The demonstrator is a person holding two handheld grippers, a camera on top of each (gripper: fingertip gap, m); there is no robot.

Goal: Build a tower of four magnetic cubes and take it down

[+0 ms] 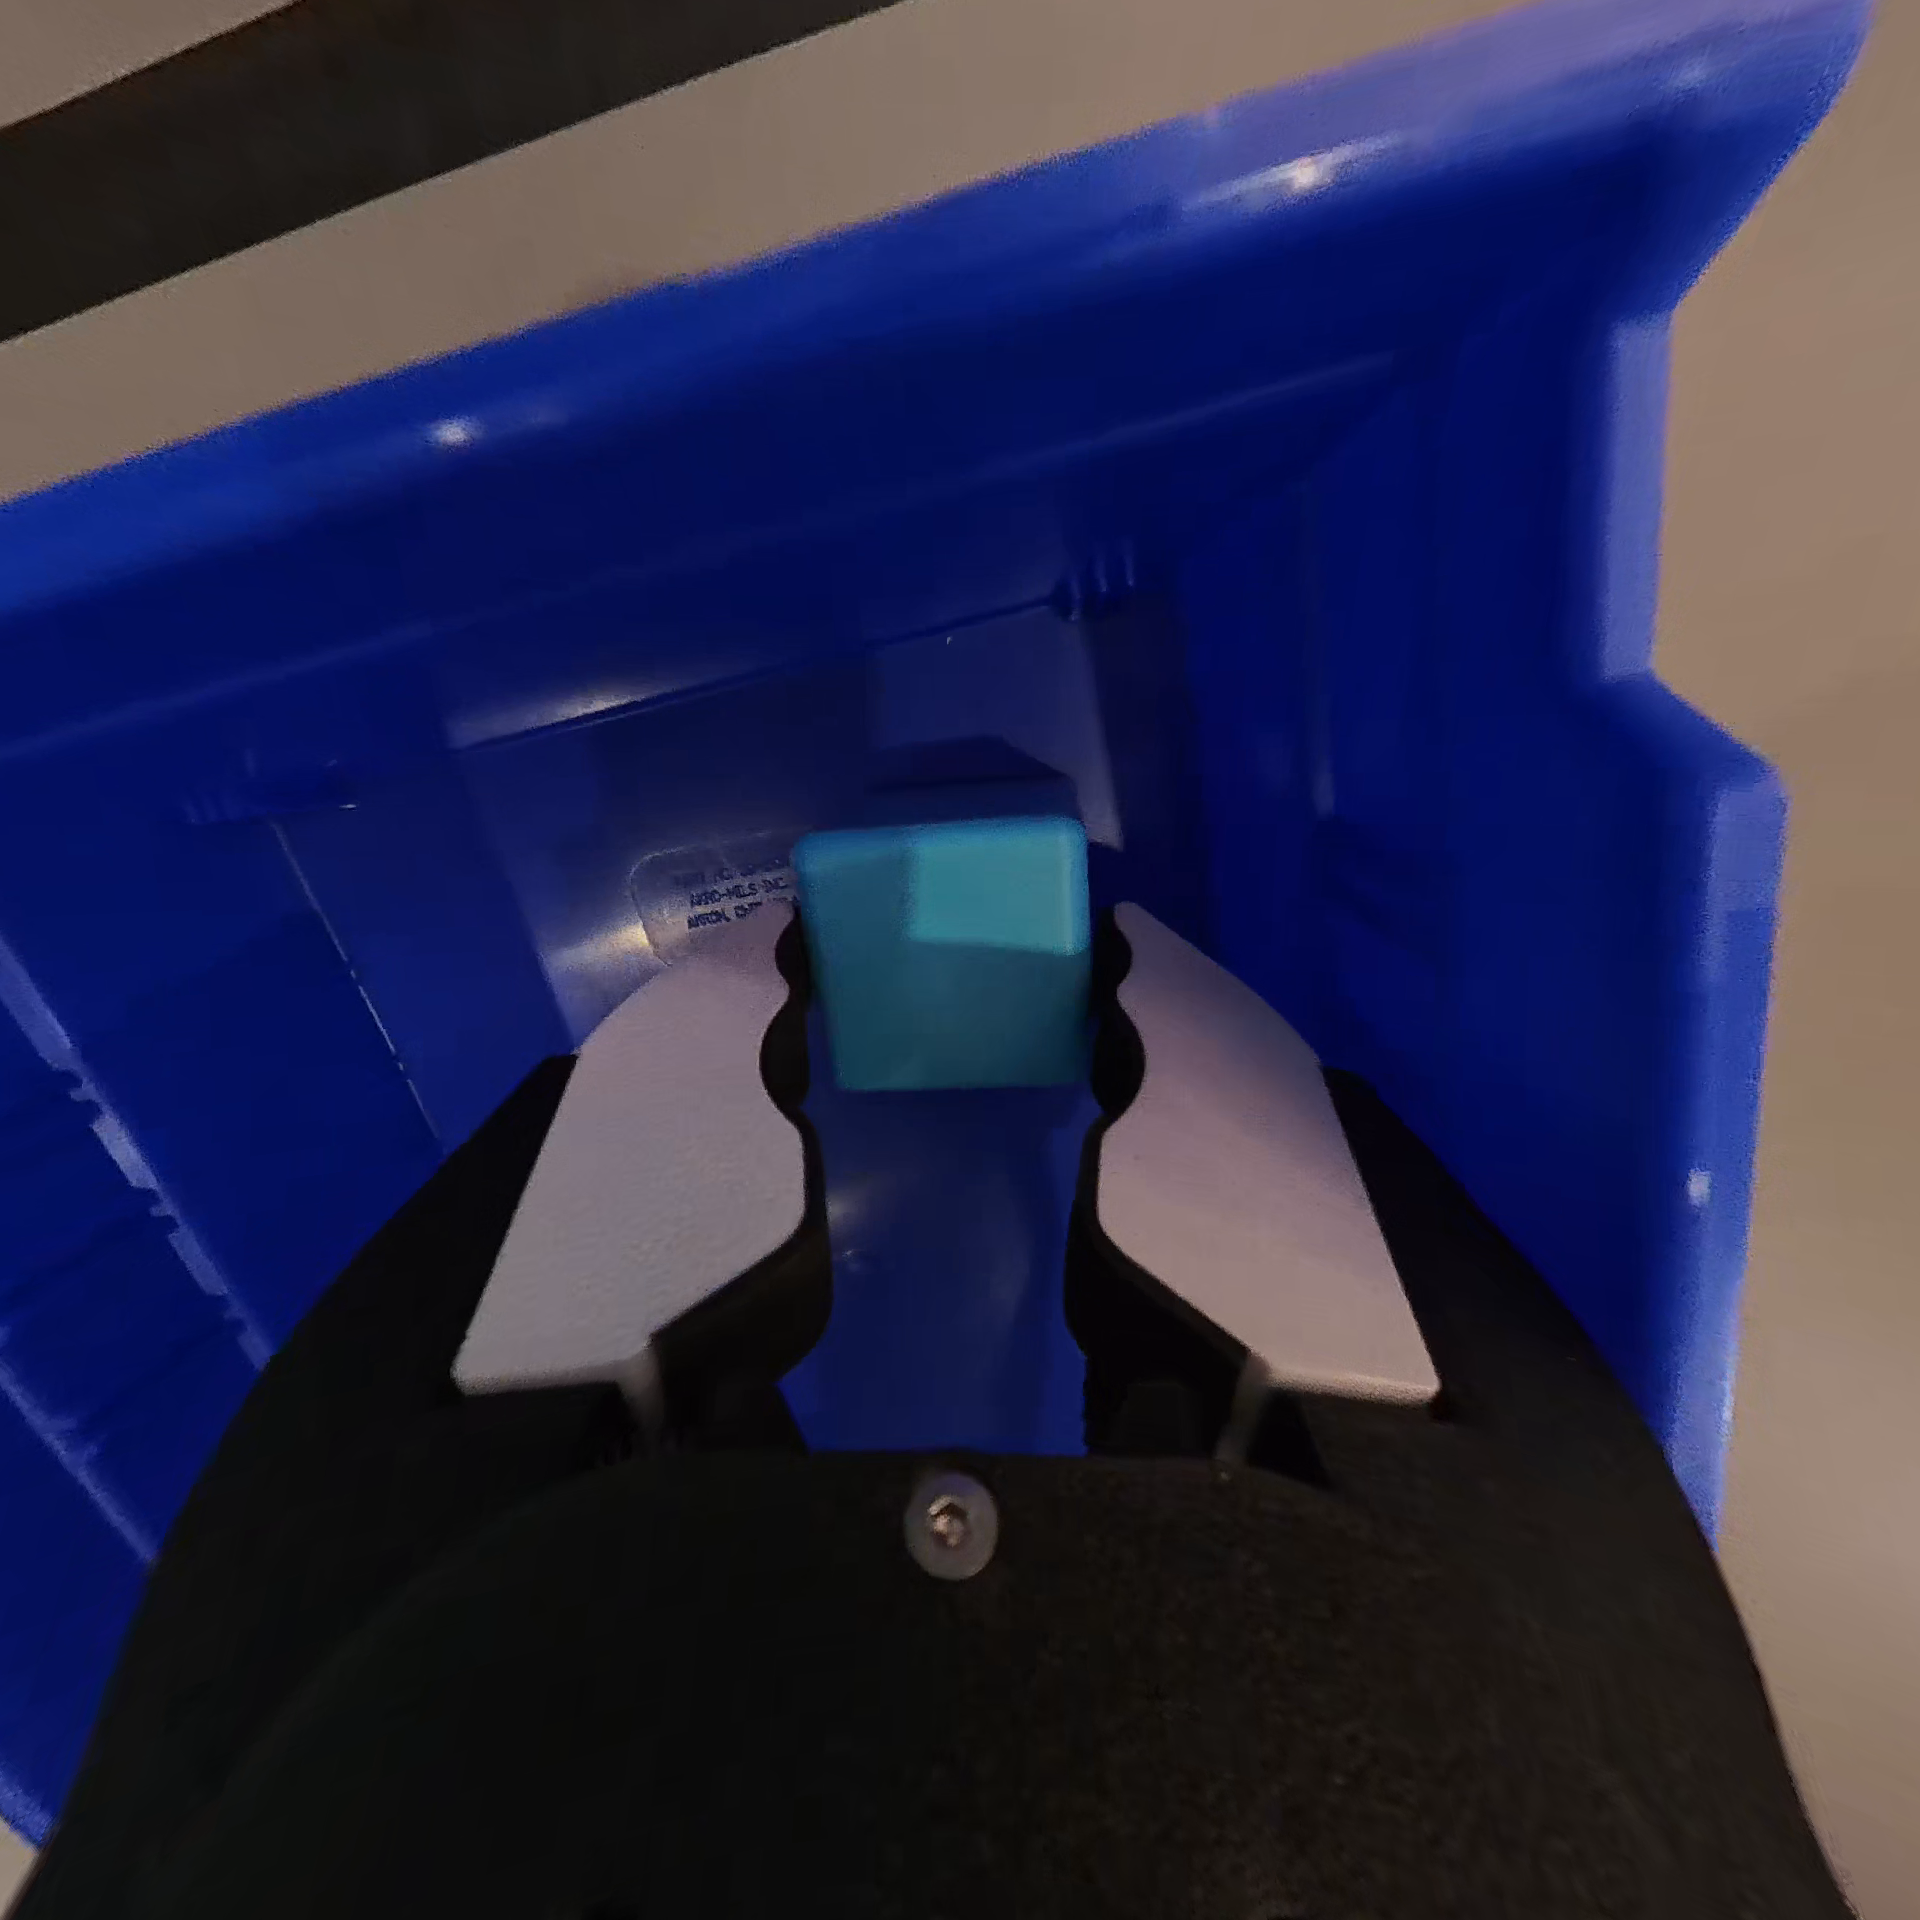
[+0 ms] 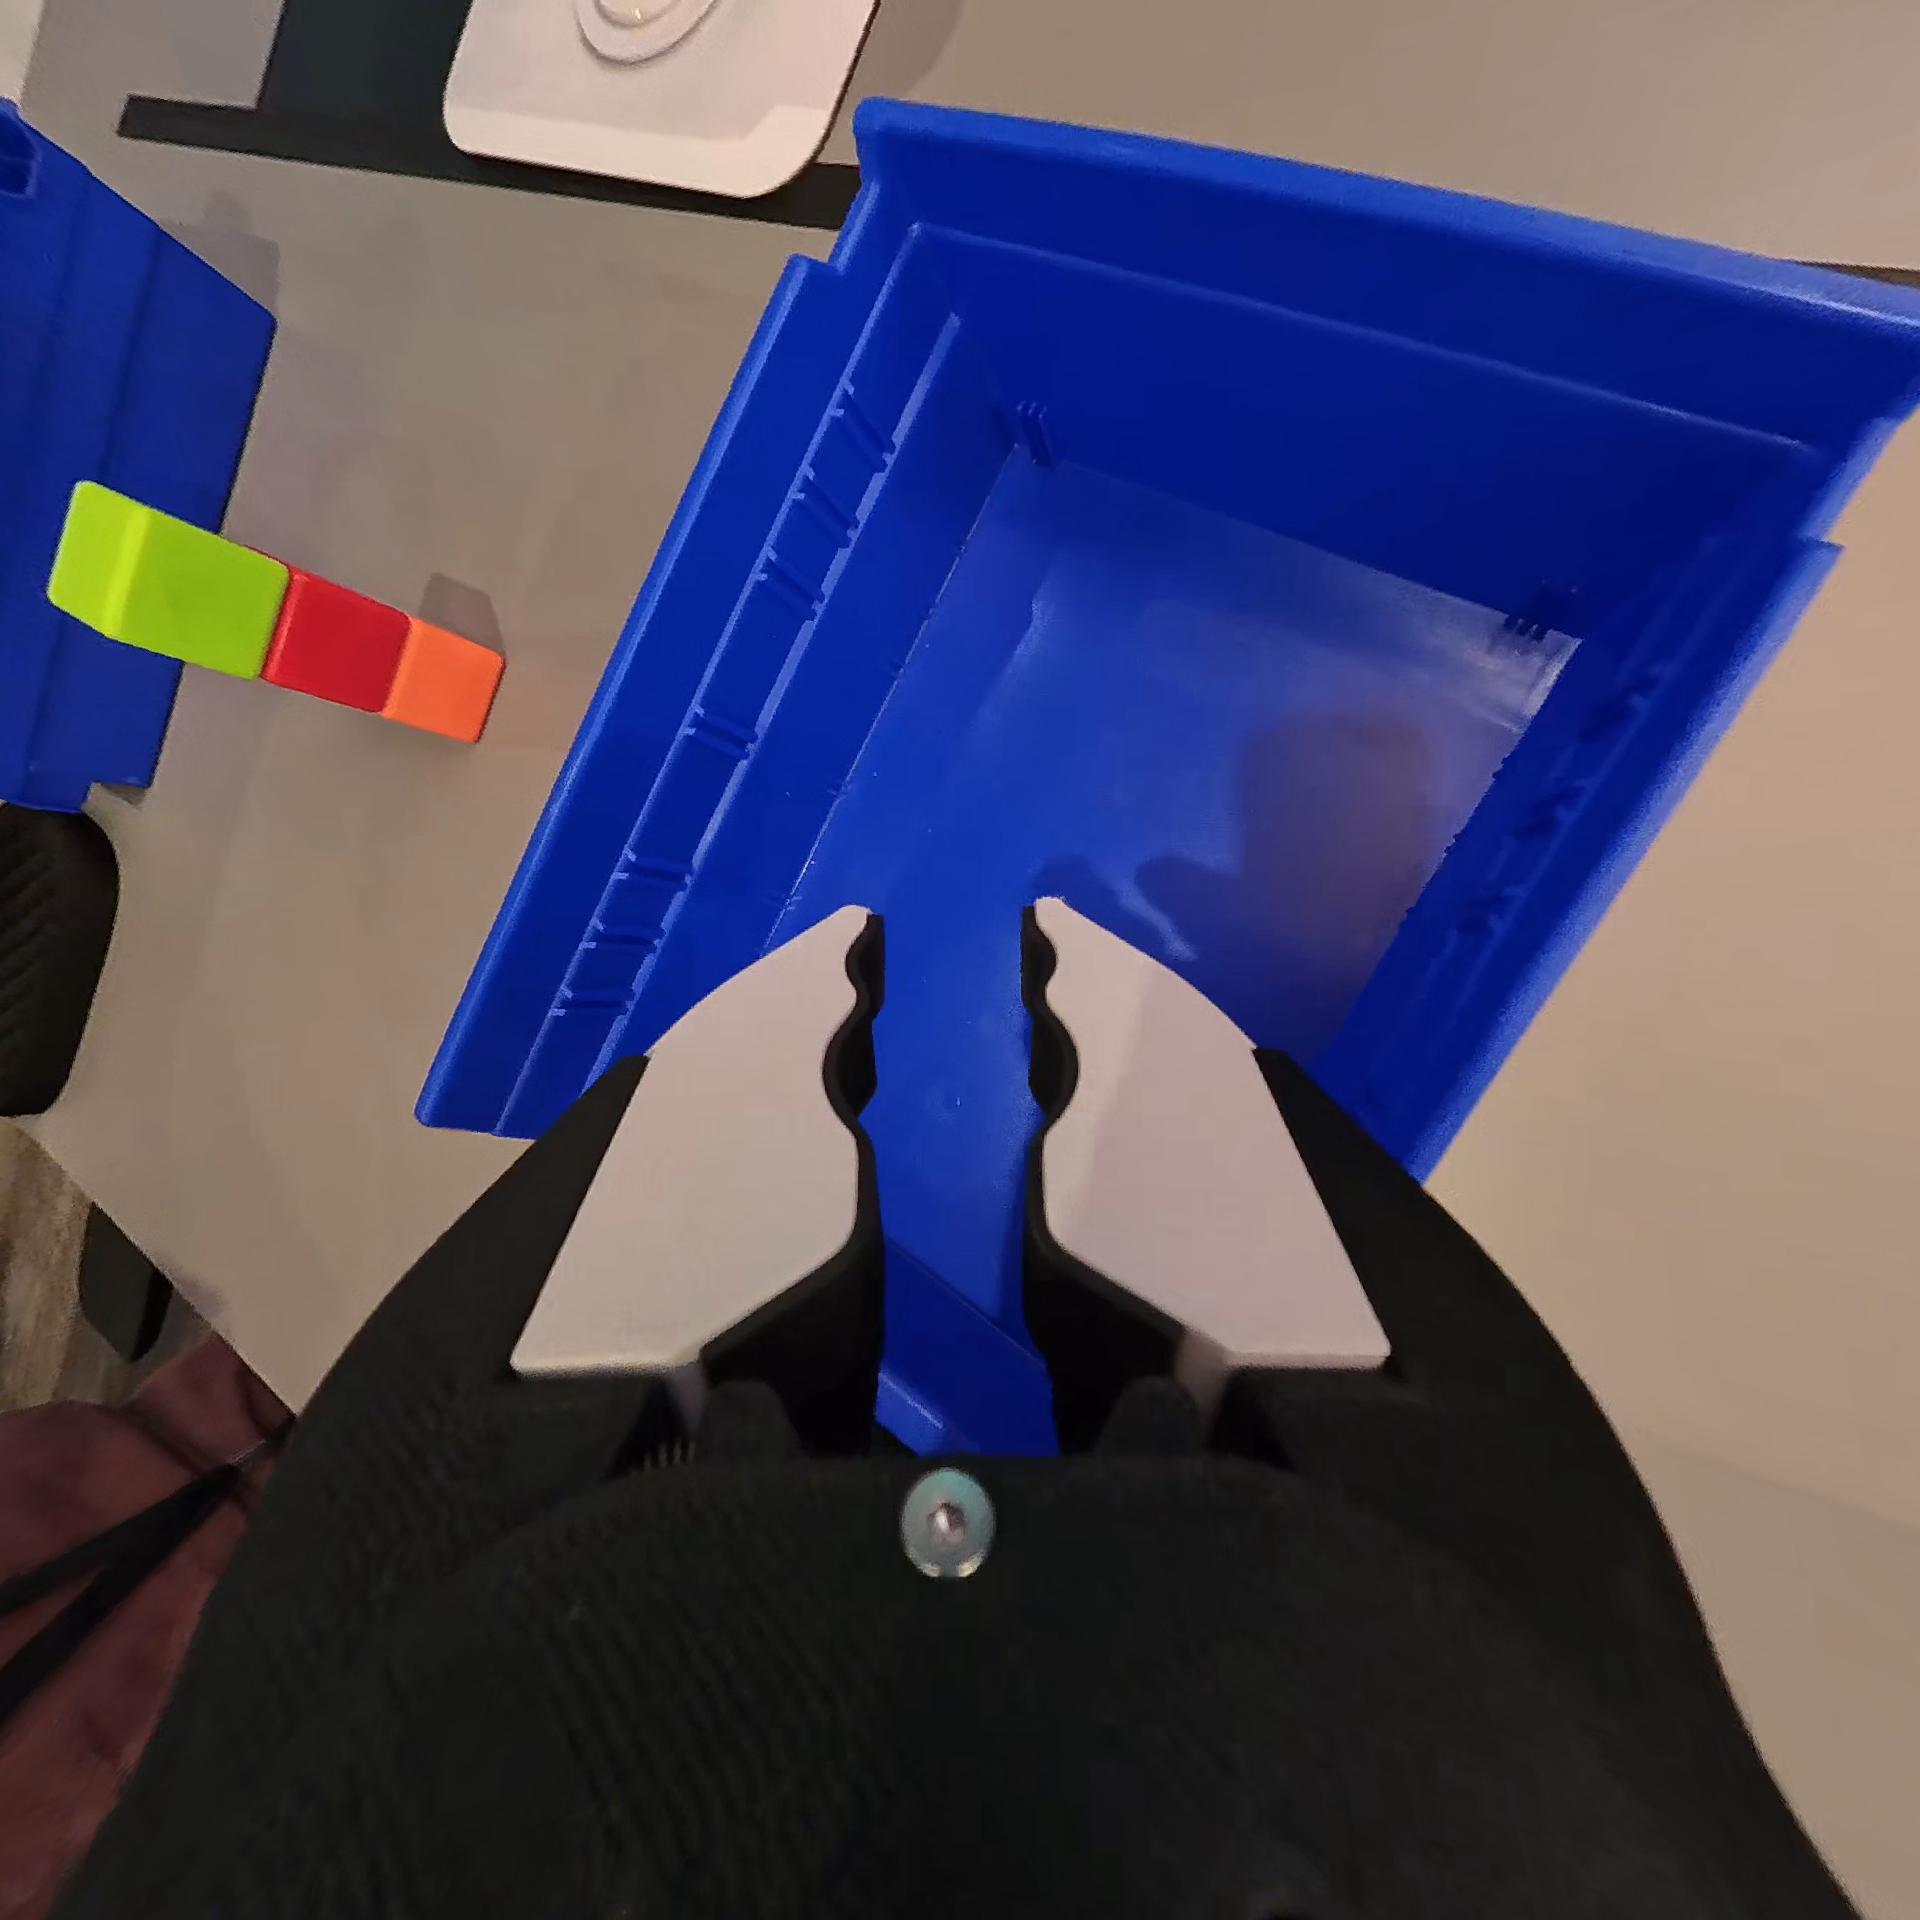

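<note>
The left gripper [image 1: 940, 971] holds a teal cube [image 1: 945, 951] between its jaws, the black wavy pads pressed against the cube's two sides. The cube hangs inside a blue bin [image 1: 1455, 520], above the bin's floor and close to its far wall; whether it touches the floor cannot be told. A clear sticker [image 1: 717, 894] lies on the bin floor just left of the cube. The picture is a little blurred. Beyond the bin's rim lies the grey table [image 1: 312, 229], with a dark strip [image 1: 260, 94] along its far edge.

The right gripper [image 2: 951, 925] hovers over a second blue bin [image 2: 1351, 312], its jaws set narrowly apart with nothing between them; only the bin's floor shows through the gap. This bin holds no cube that can be seen, and a soft shadow lies on its glossy floor.

Left of that bin, on the table [image 2: 416, 416], stands a stack of three cubes, seen from above so that it leans toward the camera: an orange cube [image 2: 447, 681] at the bottom on the table, a red cube [image 2: 338, 649] on it, and a green cube [image 2: 166, 587] on top. The stack is well apart from the right bin and just beside another blue bin [image 2: 104, 364] at the left edge. A white device [image 2: 655, 94] rests at the table's far side.
</note>
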